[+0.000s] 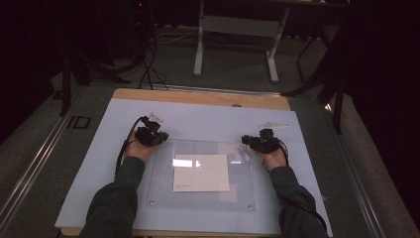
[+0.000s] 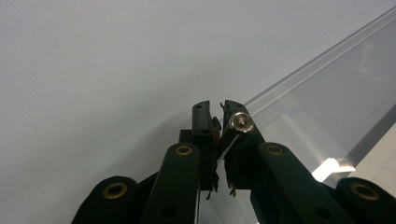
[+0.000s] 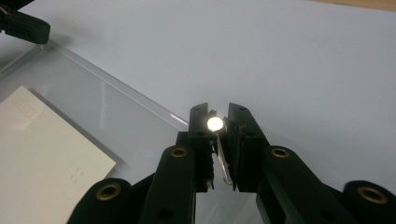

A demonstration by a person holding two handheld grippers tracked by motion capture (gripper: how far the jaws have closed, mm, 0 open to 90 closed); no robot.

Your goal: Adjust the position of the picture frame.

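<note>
Two forearms: sleeved in dark fabric, they are coming in from the near edge of the table in the high view, one toward each far corner of the clear sheet.
Near corners: two small screws (image 1: 151, 202) are sitting in the near corners of the clear acrylic sheet (image 1: 163, 191), one at each.
White card (image 1: 201, 172): it is lying flat under the clear acrylic sheet, roughly at the sheet's middle, with a bright glare patch on its far left part.
Light board (image 1: 89, 188): it is lying under the sheet and reaching past it on every side.
Left gripper (image 1: 151, 135): it is sitting at the far left corner of the sheet, its cable trailing back beside the wrist. In the left gripper view its jaws are standing nearly together, pinching the sheet's corner on edge, with a shiny round screw head (image 2: 242, 123) sitting right at the tips.
Right gripper (image 1: 250, 141): it is sitting at the far right corner of the sheet. In the right gripper view its jaws are closing on that corner the same way, and a brightly glinting screw head (image 3: 215, 123) is showing between the tips.
Wooden tabletop (image 1: 198, 97): its bare strip is showing beyond the board's far edge.
Floor beyond: white table legs (image 1: 199, 49) are standing on it, well apart from the work.
</note>
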